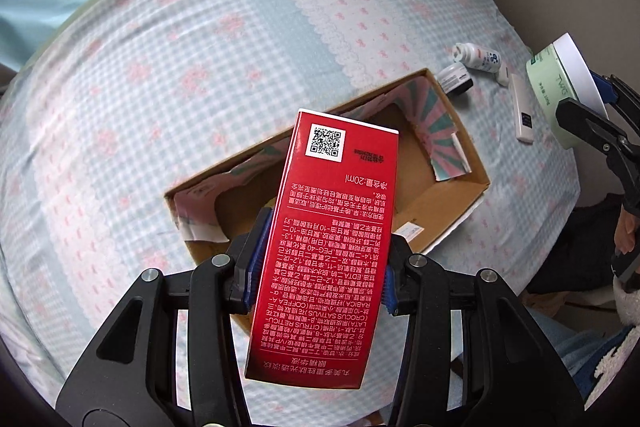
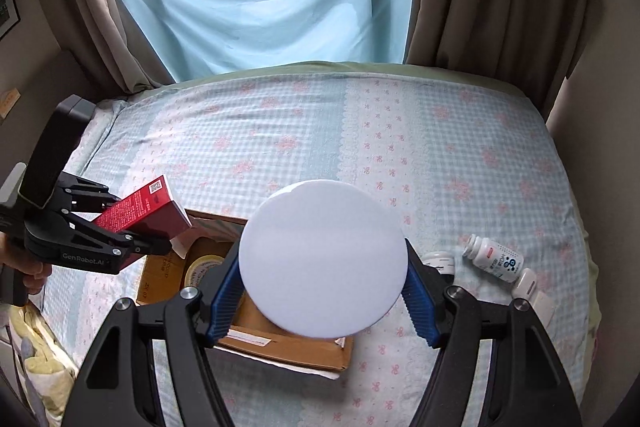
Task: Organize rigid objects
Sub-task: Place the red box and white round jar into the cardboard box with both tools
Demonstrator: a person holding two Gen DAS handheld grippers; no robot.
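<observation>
The left gripper point(image 1: 320, 275) pinches a red carton point(image 1: 328, 247) between its blue pads, holding it tilted above the open cardboard box point(image 1: 448, 211) on the bed point(image 1: 160, 87). The right gripper point(image 2: 324, 291), spread wide, clamps a round jar point(image 2: 324, 259) by its sides, over the box's near edge. A white bottle point(image 2: 494, 259) lies nearby on the bedsheet.

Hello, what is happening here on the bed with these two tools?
A person is sorting small items into an open cardboard box on the bed. The left gripper holds a red carton above the box. The right gripper holds a round jar with a white lid, also over the box. A white bottle and a few other small containers lie on the bedsheet beside it.
</observation>
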